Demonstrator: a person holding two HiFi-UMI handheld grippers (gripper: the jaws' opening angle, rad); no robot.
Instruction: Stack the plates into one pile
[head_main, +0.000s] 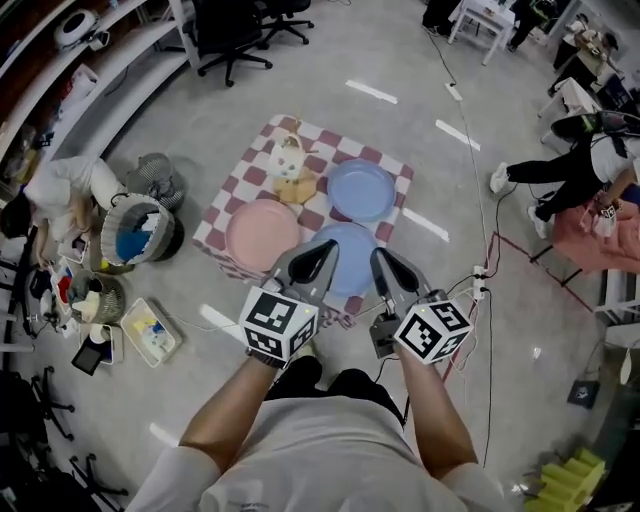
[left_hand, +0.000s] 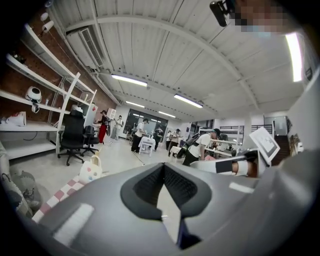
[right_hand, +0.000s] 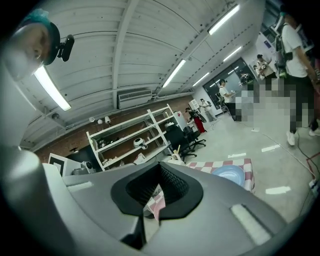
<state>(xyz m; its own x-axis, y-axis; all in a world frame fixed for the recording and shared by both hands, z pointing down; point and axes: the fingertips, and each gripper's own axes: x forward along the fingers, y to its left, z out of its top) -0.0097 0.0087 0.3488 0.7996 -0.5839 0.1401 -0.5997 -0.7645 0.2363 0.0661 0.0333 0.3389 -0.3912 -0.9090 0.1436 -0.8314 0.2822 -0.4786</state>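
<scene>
A red-and-white checked cloth (head_main: 392, 162) lies on the floor with three plates on it. A pink plate (head_main: 262, 233) is at the left, one blue plate (head_main: 361, 189) at the far right, and a second blue plate (head_main: 352, 262) nearest me. My left gripper (head_main: 325, 250) and right gripper (head_main: 382, 258) hover side by side over the near blue plate, both shut and holding nothing. The right gripper view looks past its shut gripper (right_hand: 161, 172) at a blue plate (right_hand: 229, 174). In the left gripper view the left gripper (left_hand: 163, 167) points level across the room.
A cat-shaped toy bag (head_main: 289, 160) stands on the cloth's far side behind the pink plate. A basket (head_main: 137, 235) and a tray (head_main: 150, 332) sit on the floor at the left. Office chairs (head_main: 235, 35) are further back. A seated person (head_main: 590, 160) and a cable (head_main: 484, 205) are on the right.
</scene>
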